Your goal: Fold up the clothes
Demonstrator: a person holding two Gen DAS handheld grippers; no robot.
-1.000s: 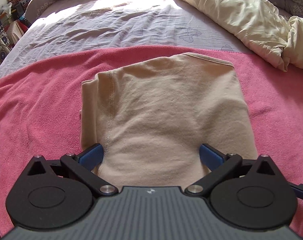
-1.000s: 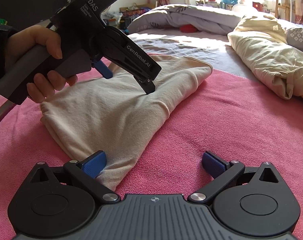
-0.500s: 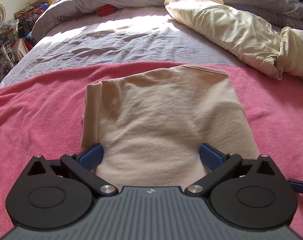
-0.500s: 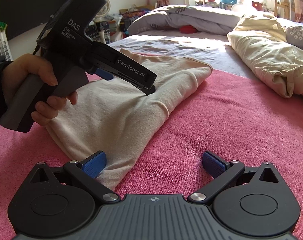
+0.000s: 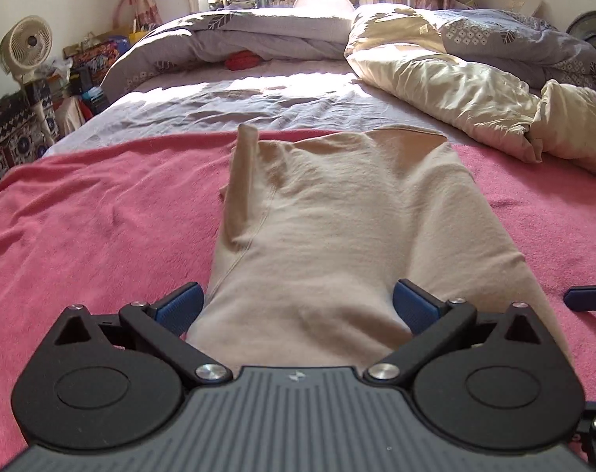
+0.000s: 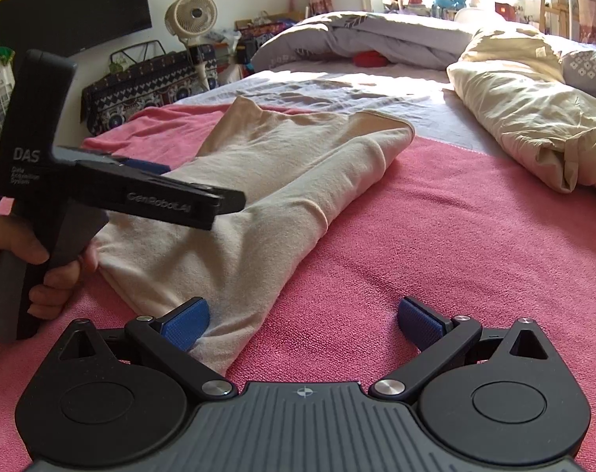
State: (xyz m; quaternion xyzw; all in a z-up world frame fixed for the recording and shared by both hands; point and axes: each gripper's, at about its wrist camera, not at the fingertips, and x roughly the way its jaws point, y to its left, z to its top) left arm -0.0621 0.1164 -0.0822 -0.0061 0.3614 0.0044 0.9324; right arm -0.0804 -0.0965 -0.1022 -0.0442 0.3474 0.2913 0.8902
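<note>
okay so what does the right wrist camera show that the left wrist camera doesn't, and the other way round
Only the right wrist view shows the left gripper from outside, the hand holding it, and a dark wall screen. Only the left wrist view shows the beige garment lengthwise, its near end between the open left gripper's fingers. Both show the garment, the pink towel, the fan, the cream duvet and the red item by the grey bedding.

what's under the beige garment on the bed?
The beige garment lies on a pink blanket, which shows on both sides and in front of it. A grey sheet continues beyond. Whatever lies directly beneath the folded layers is covered.
</note>
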